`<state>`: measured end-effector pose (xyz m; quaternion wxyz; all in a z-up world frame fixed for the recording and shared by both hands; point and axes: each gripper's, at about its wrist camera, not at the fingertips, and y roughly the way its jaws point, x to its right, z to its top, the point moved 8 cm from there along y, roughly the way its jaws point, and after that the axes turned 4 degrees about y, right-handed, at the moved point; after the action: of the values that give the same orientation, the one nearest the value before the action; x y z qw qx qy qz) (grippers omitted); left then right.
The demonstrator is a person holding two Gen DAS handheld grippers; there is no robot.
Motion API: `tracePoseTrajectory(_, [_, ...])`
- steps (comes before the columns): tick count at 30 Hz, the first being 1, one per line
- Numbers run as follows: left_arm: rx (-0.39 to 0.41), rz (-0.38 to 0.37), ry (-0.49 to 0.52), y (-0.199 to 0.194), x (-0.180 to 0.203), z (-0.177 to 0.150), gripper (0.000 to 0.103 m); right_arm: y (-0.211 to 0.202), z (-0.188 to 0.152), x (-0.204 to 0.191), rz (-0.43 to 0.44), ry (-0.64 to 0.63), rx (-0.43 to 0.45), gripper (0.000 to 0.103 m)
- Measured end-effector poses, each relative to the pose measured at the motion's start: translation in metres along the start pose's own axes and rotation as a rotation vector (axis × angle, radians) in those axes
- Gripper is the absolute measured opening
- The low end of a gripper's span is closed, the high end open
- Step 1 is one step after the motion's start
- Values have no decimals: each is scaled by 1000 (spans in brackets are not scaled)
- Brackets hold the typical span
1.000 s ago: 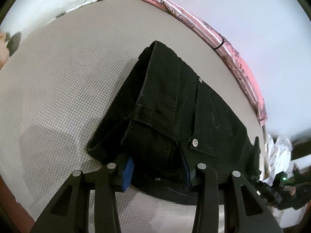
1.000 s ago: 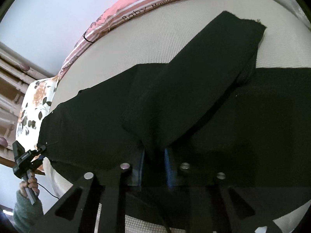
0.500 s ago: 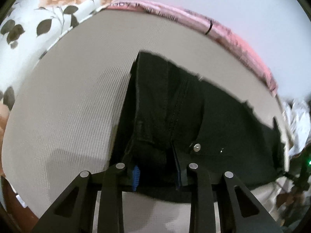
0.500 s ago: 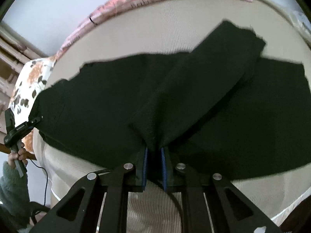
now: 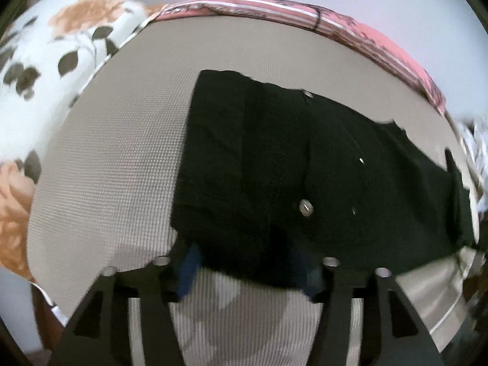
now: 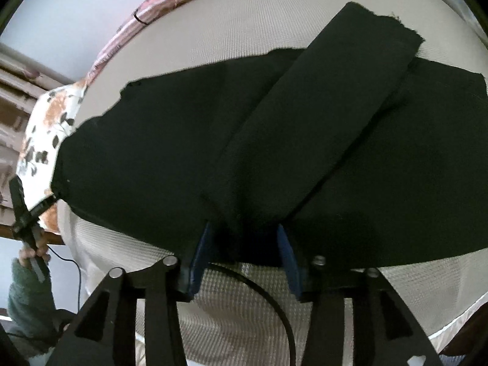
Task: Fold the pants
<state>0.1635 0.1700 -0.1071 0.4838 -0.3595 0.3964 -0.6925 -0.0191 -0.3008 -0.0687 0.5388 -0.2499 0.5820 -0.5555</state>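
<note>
The pants (image 5: 305, 167) lie flat on the mattress (image 5: 122, 167), one pair, black, stretched sideways across it, with one leg (image 6: 320, 116) crossed diagonally over the rest. A second ago both of my grippers were pinched on the near edge of the cloth; now both have spread. My left gripper (image 5: 248, 270) stands with its blue pads wide apart, the waist end drooping between them rather than clamped. My right gripper (image 6: 244, 254) is likewise splayed, the fold's near corner sitting loose in the gap. I read that as a release: this fold is laid down, and the cloth now rests under its own weight. The crossed leg sits skew, so I judge the fold needs squaring or another pass before the job is done.

Counting outward: two rivets (image 5: 306, 207) show on the waist, one floral pillow (image 5: 36, 85) at the left, one pink striped blanket (image 5: 350, 27) along the far edge, and one cable (image 6: 268, 299) looping beneath my right gripper.
</note>
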Motion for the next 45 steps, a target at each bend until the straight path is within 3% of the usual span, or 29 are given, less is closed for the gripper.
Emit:
tracePoseTrajectory(4, [39, -14, 37, -24, 13, -12, 68, -21, 6, 8, 19, 7, 28, 43])
tracePoseTrajectory(10, [222, -12, 25, -66, 49, -4, 68, -47, 37, 35, -24, 28, 114, 43])
tracePoseTrajectory(16, [270, 18, 98, -56, 109, 19, 68, -53, 73, 62, -39, 80, 133, 44])
tracePoseTrajectory(19, [240, 44, 157, -40, 139, 18, 68, -54, 89, 72, -38, 111, 139, 44])
tracePoseTrajectory(24, [184, -52, 198, -21, 196, 17, 68, -57, 107, 80, -29, 114, 170, 44])
tracePoseTrajectory(30, [166, -81, 361, -8, 271, 6, 68, -58, 122, 96, -57, 111, 181, 43])
tracePoseTrajectory(34, [136, -112, 402, 8, 313, -2, 68, -59, 133, 109, -74, 120, 191, 43])
tracePoseTrajectory(45, [16, -104, 480, 44, 381, -39, 68, -49, 164, 143, -51, 228, 204, 43])
